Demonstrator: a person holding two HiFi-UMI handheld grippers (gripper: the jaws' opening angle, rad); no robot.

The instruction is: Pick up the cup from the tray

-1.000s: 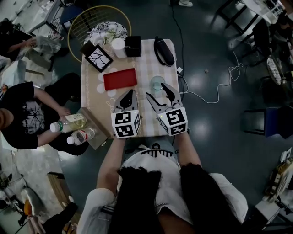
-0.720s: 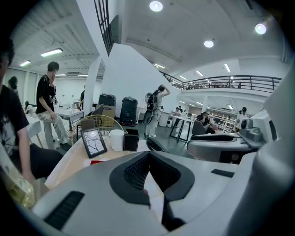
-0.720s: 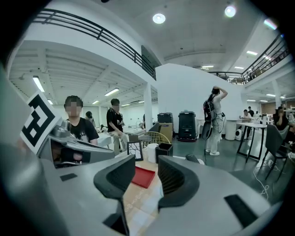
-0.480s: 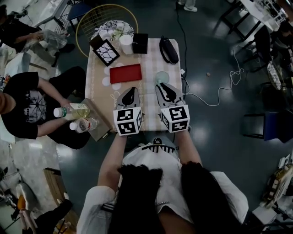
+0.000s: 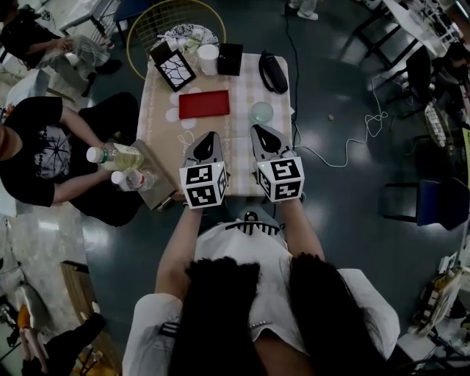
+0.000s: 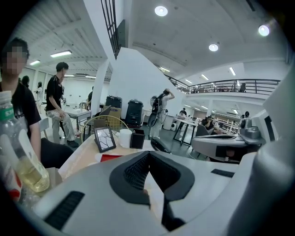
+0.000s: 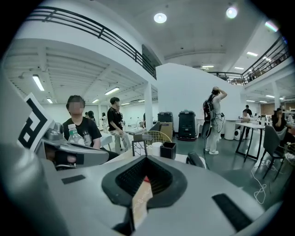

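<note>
A pale green see-through cup [image 5: 261,112] stands on the checked tablecloth, just right of the flat red tray [image 5: 204,104], which looks bare. My right gripper [image 5: 259,131] is shut with nothing between its jaws, its tip just short of the cup's near side. My left gripper [image 5: 208,137] is also shut and empty, its tip near the tray's front edge. In the left gripper view the tray [image 6: 110,157] shows as a red sliver past the closed jaws. The cup is hidden in both gripper views.
At the table's far end are a framed picture [image 5: 173,72], a white cup [image 5: 208,57], a black box [image 5: 230,59] and a black case [image 5: 272,72]. Small white discs [image 5: 170,115] lie left of the tray. A seated person at the left holds bottles [image 5: 121,156]. A wire basket [image 5: 172,22] stands behind.
The right gripper's jaws, open a second ago just short of the cup, have shut on nothing. The head view has shifted, so the table sits a little higher in the picture.
</note>
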